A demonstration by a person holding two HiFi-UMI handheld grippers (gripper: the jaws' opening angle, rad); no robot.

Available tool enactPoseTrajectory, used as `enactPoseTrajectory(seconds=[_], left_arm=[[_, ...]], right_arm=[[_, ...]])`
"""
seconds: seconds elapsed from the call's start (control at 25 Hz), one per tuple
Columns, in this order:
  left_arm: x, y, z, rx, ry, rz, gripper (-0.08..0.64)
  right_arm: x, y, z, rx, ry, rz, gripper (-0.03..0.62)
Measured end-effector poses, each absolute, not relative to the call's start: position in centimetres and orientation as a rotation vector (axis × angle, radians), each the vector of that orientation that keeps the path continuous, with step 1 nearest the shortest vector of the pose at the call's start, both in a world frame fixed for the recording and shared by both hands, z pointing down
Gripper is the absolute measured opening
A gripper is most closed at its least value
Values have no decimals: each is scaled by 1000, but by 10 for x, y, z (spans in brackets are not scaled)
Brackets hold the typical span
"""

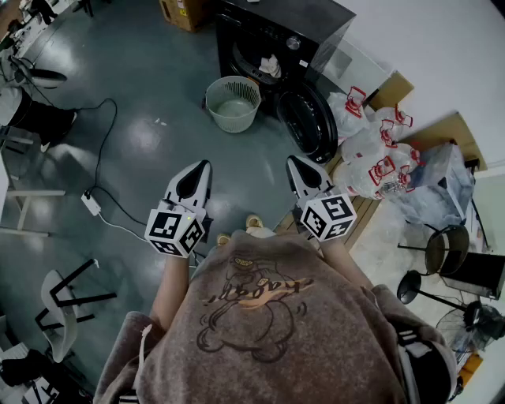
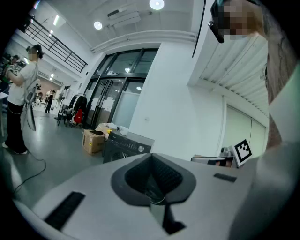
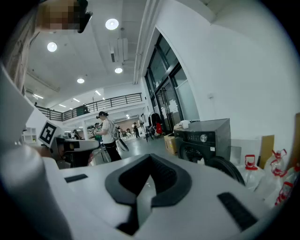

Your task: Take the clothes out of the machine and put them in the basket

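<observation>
A black washing machine (image 1: 280, 35) stands at the far side of the grey floor, its round door (image 1: 308, 118) swung open toward me. A pale garment (image 1: 271, 66) shows in the drum's mouth. To the left of the door sits a light green basket (image 1: 233, 102), which looks empty. Both grippers are held side by side in front of my chest, well short of the machine. The left gripper (image 1: 202, 167) is shut and holds nothing. The right gripper (image 1: 294, 162) also looks shut, with nothing in it. The machine (image 2: 124, 146) (image 3: 204, 139) shows ahead in both gripper views.
White bags with red handles (image 1: 371, 146) and cardboard sheets are piled right of the machine. A power strip (image 1: 91, 203) with a cable lies on the floor at left. A black stool (image 1: 442, 248) stands at right, a cardboard box (image 1: 185, 12) behind the machine. A person (image 3: 105, 133) stands far off.
</observation>
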State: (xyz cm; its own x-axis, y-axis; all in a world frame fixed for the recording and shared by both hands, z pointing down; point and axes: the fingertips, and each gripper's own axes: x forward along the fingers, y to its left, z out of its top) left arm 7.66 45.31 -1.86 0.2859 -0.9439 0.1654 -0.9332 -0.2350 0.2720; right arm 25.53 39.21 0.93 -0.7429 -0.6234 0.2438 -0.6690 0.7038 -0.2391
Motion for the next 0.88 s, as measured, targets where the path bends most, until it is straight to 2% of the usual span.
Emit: enactPoseTrajectory(seconds=[0.56, 0.88], left_arm=[[81, 407, -16, 2219, -1722, -88, 5], [70, 377, -7, 2161, -1787, -59, 5]], right_arm=[[268, 357, 30, 1001, -2738, 558, -6], [248, 319, 38, 897, -2779, 586, -5]])
